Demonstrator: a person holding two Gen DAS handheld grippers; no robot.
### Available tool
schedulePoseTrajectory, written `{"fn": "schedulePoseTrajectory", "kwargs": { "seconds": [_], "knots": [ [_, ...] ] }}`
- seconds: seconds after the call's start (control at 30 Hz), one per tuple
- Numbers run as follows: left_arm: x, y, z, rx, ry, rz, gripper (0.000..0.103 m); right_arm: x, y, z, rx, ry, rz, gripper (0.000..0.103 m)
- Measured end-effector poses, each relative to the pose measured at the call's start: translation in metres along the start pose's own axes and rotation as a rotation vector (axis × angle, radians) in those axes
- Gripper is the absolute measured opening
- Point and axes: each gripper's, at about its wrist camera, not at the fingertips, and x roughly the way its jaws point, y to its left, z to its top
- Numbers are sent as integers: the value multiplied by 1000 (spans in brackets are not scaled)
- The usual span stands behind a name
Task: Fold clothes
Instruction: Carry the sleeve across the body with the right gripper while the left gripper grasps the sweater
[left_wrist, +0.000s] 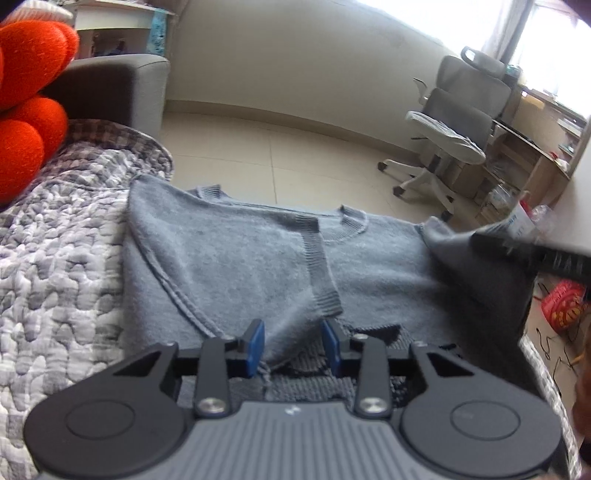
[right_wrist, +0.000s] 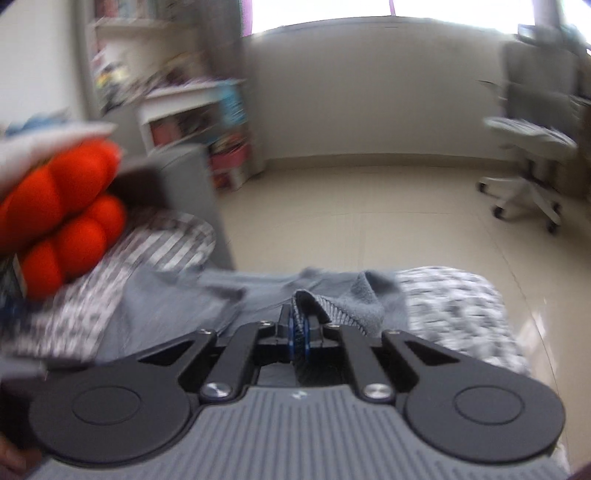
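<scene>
Sweater (left_wrist: 229, 258): grey knit, spread flat on quilted cover (left_wrist: 55, 258).
Left gripper (left_wrist: 293, 343): jaws apart, fabric ridge between the pads.
Right gripper (right_wrist: 300, 326): clamped on ribbed sweater edge, raised.

Both wrist views look down along their tongs, close over the grey sweater (left_wrist: 236, 258), sharing the floor (right_wrist: 369, 229).

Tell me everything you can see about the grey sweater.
The grey sweater is a soft knit with ribbed cuffs and a ribbed round collar. It lies spread on the quilted bed cover, one sleeve folded across the chest. The right gripper is shut on a ribbed edge, lifting that side. The left gripper straddles a raised fold near the hem, its pads not visibly pressing.
</scene>
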Motion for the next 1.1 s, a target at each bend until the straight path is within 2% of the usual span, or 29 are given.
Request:
{"fn": "schedulePoseTrajectory", "kwargs": {
  "seconds": [0.13,0.27,0.3,0.37,0.47,0.53,0.6,0.63,0.7,0.8,0.87,0.97,1.03,1.1],
  "knots": [
    [-2,2,0,-1,-7,-9,35,15,29,-8,-117,62,64,7],
    [-2,-2,-3,29,-3,2,35,21,43,-15,-182,99,63,10],
    [-2,-4,-4,39,-3,3,35,20,40,-14,-180,100,81,14],
    [-3,-7,-3,52,-9,-12,36,15,33,-11,-171,97,110,14],
    [-4,-12,-2,66,-28,-43,38,1,12,-2,-84,32,122,18],
    [-6,-16,-2,77,-42,-63,41,-9,-16,6,46,-16,93,40],
    [-5,-21,-3,92,-50,-88,47,-15,-43,10,178,-41,46,42],
    [-5,-24,-3,100,-53,-101,53,-16,-57,9,236,-38,28,42],
    [-3,-33,-4,119,-59,-129,58,-15,-76,6,313,-11,12,42],
    [1,-47,-5,145,-71,-164,58,-10,-81,0,310,62,-4,42],
    [4,-60,-3,184,-87,-166,58,-8,-76,1,304,78,-20,42],
    [13,-83,-4,307,-114,-120,62,-4,-70,3,295,101,-44,42],
    [23,-90,-7,338,-95,-112,67,-6,-70,5,327,92,-42,42],
    [33,-93,-9,352,-73,-85,67,-9,-66,9,333,86,-50,42]
  ]
}}
